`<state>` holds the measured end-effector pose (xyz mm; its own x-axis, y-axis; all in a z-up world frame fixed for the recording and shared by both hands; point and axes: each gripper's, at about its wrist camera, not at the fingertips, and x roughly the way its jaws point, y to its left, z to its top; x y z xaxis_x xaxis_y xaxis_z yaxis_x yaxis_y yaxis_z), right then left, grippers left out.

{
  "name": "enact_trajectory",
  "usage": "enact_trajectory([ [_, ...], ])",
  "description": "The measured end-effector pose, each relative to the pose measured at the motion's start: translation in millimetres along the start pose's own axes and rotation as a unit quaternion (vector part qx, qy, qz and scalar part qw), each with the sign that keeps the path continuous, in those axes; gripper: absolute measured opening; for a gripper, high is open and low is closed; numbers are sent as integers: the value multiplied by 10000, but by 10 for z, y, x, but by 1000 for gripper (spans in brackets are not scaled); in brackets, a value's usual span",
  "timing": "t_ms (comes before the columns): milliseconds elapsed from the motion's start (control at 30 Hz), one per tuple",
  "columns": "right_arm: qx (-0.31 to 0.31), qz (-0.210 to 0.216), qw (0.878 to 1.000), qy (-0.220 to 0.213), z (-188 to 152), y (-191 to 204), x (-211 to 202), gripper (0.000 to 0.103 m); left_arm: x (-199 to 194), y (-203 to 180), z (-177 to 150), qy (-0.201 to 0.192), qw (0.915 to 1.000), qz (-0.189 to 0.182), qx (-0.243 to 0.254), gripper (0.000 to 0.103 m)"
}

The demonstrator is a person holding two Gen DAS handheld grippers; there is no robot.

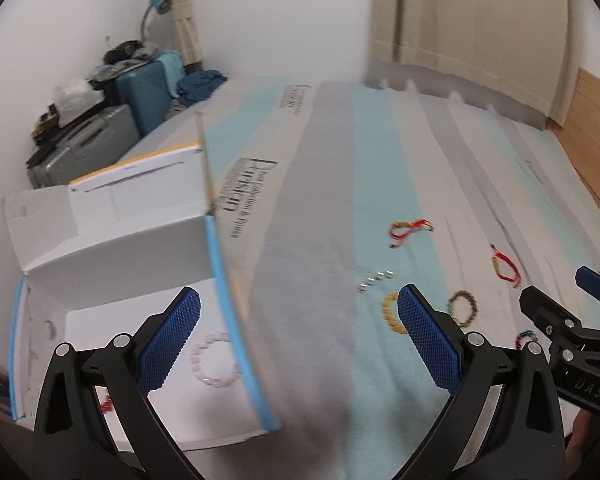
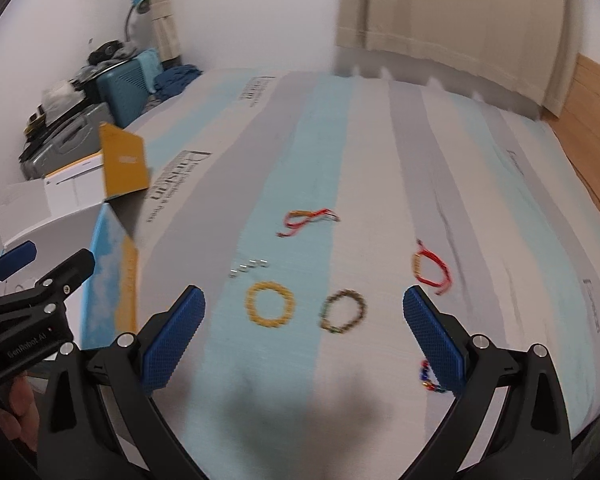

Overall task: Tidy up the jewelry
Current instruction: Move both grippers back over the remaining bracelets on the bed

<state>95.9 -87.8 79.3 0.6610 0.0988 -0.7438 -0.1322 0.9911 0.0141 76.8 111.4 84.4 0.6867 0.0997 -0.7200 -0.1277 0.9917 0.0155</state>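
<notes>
- Left gripper (image 1: 300, 336) spread wide, empty, over the box (image 1: 228, 420) edge; pink bracelet (image 1: 216, 360) inside.
- Right gripper (image 2: 304, 332) wide, empty, above yellow bracelet (image 2: 269, 304) on the bed (image 2: 380, 160).

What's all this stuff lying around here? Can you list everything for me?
Open box: one, white with blue edges, left on the bed.
Bead bracelet: one, pale pink, inside the box.
Yellow bracelet: one, on the bedspread.
Brown bracelet: one, right of the yellow one.
Red cord bracelets: two, farther back.
Multicolour bracelet: one, near right.
Silver pieces: small row, count unclear.
Bedspread: striped.
Suitcases: teal and grey, corner.
Lamp: blue.
Left gripper: open.
Right gripper: open.
</notes>
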Motion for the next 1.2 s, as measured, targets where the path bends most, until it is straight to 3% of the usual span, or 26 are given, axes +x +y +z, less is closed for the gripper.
enact_trajectory([
  [100,87,-119,9999,34,-68,-204,31,96,26,-153,0,45,9996,-264,29,97],
  [433,296,-462,9984,137,-259,-801,146,96,282,-625,-20,120,9987,-437,239,97],
  [633,464,-542,9972,218,-380,-1101,232,96,516,-873,-71,266,9980,-432,375,97],
  [800,572,-641,9961,209,-469,-1316,284,96,576,-1057,-138,162,9973,-500,522,97],
  [1200,532,-1033,9925,377,-682,-1703,536,95,968,-1195,-413,248,9964,-347,727,97],
])
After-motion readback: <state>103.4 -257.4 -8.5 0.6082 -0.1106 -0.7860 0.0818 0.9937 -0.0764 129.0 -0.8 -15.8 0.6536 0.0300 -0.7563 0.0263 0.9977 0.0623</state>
